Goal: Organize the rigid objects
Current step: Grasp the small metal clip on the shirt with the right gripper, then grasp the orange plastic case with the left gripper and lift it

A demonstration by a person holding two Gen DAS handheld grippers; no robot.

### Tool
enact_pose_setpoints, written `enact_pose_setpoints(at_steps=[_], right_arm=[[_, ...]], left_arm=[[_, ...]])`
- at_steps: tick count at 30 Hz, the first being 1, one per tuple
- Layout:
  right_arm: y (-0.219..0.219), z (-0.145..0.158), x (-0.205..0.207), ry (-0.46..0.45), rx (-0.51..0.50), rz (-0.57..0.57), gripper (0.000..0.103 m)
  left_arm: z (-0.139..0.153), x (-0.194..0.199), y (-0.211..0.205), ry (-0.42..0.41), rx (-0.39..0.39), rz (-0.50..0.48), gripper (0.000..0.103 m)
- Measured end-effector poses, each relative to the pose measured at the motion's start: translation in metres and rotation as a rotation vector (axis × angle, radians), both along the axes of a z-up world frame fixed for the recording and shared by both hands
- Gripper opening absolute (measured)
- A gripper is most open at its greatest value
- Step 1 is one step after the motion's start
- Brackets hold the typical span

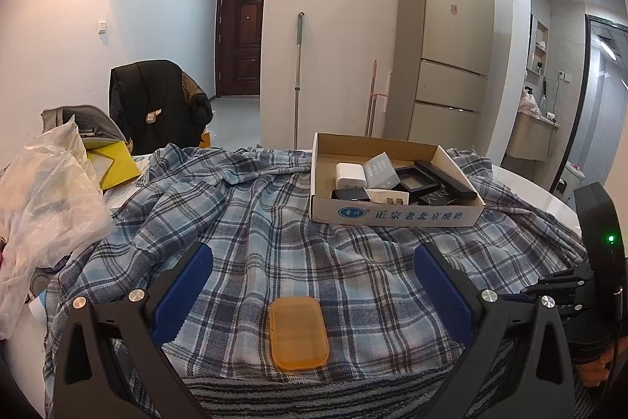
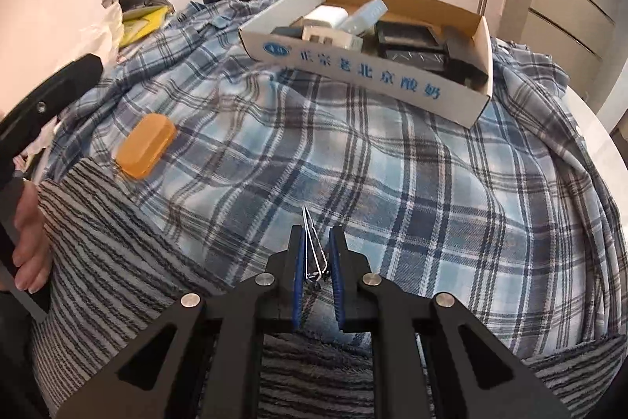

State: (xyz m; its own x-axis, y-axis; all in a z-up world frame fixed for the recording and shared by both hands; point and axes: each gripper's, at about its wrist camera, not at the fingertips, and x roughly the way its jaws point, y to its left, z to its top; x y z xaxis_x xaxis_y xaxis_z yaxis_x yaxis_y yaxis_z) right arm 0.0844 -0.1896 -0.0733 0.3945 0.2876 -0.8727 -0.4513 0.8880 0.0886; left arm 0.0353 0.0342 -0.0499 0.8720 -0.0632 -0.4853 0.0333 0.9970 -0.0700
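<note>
Right gripper (image 2: 317, 246) is pinched nearly shut on a thin flat dark card (image 2: 312, 254), held edge-on, long axis along the fingers, tip toward the plaid cloth (image 2: 392, 163); carry it level over the box (image 2: 365, 73) before letting go. Left gripper (image 1: 312, 285) is wide open, straddling the orange case (image 1: 297, 332), whose long axis runs away from the camera; close across its short sides.

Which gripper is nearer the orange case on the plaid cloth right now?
Left. The left gripper stands open with the orange case lying between its fingers. The right gripper, shut on a thin metal clip, sits off to the case's right across the cloth.
</note>
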Motion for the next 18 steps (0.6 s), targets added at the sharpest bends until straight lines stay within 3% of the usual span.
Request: enact_pose_setpoints(at_steps=[15, 18], right_arm=[[0.007, -0.002, 0.008, 0.022, -0.024, 0.007, 0.013], [0.012, -0.001, 0.005, -0.013, -0.077, 0.013, 0.006]], left_arm=[[-0.001, 0.001, 0.001, 0.006, 0.001, -0.002, 0.103], [-0.001, 0.002, 0.001, 0.009, 0.001, -0.001, 0.103]])
